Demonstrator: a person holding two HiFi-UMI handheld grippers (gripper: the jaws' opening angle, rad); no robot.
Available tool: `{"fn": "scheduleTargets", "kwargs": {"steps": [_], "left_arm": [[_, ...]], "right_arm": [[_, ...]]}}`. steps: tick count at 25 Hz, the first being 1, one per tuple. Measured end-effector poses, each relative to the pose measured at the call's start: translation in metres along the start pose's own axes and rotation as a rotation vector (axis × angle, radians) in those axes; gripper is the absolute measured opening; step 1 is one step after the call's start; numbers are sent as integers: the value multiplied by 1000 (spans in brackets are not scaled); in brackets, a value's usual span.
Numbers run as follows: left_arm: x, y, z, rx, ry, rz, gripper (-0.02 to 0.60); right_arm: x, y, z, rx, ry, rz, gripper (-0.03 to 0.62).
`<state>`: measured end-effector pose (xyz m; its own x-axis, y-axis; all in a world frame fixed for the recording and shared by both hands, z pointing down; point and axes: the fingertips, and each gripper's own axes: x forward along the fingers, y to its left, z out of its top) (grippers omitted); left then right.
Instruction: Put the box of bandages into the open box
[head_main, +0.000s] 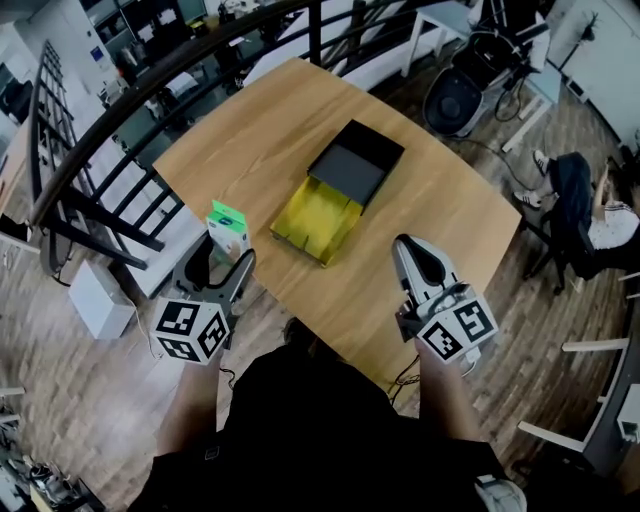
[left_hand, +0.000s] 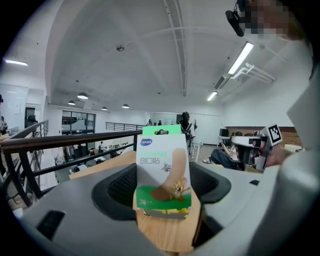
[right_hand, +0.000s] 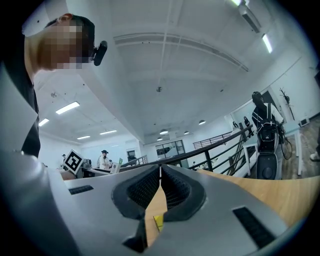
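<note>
The box of bandages (head_main: 228, 228), white and green, stands upright near the table's left front edge. My left gripper (head_main: 218, 262) is open, one jaw on each side of the box, with gaps showing on both sides. In the left gripper view the box of bandages (left_hand: 163, 172) fills the space inside my left gripper (left_hand: 162, 192). The open box (head_main: 338, 190) lies mid-table, with a black half farther away and a yellow half nearer. My right gripper (head_main: 412, 258) hovers over the table's front right, shut and empty; the right gripper view shows my right gripper (right_hand: 160, 176) with its jaws meeting.
The wooden table (head_main: 250, 140) ends close in front of me. A black railing (head_main: 110, 160) runs along its left side. A person (head_main: 600, 215) sits on the floor level at the right, near a black chair (head_main: 465, 85). A white box (head_main: 100, 298) sits on the floor at the left.
</note>
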<state>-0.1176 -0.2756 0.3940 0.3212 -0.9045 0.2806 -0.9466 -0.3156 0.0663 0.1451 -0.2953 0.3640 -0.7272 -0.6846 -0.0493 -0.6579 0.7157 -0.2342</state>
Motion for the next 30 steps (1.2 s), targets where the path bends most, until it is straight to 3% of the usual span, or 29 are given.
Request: {"fn": "scheduleTargets", "kwargs": {"steps": [11,30], "left_arm": [[91,1,-23,10,107,-120,334],[223,-9,-147,57,438,-246,334]], "right_arm": [[13,-29,-9,13,58,-102,38],[56,-63,-63,99,173,-143,38]]}}
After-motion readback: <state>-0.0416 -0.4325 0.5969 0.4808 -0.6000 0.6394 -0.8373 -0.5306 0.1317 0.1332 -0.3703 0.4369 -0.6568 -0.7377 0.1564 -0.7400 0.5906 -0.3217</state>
